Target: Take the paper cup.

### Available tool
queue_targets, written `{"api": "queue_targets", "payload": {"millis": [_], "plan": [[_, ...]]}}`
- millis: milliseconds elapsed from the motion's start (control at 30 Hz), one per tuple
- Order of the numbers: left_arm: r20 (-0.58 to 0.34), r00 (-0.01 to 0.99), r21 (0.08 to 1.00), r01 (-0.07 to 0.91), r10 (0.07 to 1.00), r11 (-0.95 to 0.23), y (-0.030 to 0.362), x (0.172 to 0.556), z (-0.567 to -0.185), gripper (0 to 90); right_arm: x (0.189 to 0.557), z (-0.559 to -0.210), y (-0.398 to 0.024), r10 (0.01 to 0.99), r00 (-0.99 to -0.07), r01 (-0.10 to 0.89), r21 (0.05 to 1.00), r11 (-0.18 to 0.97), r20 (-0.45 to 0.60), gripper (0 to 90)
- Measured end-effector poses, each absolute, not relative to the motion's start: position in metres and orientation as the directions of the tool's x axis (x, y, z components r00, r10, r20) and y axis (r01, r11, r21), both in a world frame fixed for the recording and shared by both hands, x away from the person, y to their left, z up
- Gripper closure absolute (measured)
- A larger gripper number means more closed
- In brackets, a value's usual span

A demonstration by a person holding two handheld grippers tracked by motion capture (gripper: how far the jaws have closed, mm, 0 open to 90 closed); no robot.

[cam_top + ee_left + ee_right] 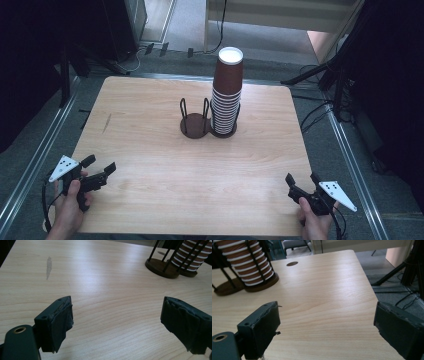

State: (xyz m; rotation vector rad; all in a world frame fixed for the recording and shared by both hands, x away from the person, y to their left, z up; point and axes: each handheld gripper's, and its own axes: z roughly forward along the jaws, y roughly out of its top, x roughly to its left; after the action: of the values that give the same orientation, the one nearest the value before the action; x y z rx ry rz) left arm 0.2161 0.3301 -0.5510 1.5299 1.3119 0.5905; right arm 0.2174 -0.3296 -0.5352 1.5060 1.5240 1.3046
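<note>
High view: a tall stack of brown paper cups w/ white rims is seen in the right bay of a dark two-bay wire holder, mid-far on the pale wood worktop. Left hand-held gripper and right hand-held gripper are held at the near corners, jaws spread wide, nothing gripped.

Left gripper view: a grey smudge is noted on the worktop.

Right gripper view: a cable hole is seen beyond the stack.

Judged: the top cup is best approached squarely and gripped lightly. Grey floor and tripod legs surround.
</note>
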Motion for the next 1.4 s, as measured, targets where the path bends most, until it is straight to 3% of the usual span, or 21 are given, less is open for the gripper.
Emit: {"api": "queue_targets", "payload": {"millis": [533, 900, 1400], "plan": [[-0.231, 0.296, 0.897, 0.433, 0.927, 0.086, 0.329, 0.216, -0.552, 14.0, 0.223, -0.493, -0.311, 0.973, -0.15, 0.3, 0.946, -0.124, 0.175, 6.5], [-0.218, 0.294, 0.898, 0.433, 0.931, 0.074, 0.328, 0.216, -0.552, 14.1, 0.234, -0.481, -0.289, 0.966, -0.221, 0.302, 0.951, -0.06, 0.131, 6.5], [-0.203, 0.29, 0.898, 0.435, 0.935, 0.06, 0.326, 0.216, -0.551, 14.3, 0.244, -0.47, -0.269, 0.963, -0.239, 0.292, 0.955, -0.053, 0.127, 6.5]]}}
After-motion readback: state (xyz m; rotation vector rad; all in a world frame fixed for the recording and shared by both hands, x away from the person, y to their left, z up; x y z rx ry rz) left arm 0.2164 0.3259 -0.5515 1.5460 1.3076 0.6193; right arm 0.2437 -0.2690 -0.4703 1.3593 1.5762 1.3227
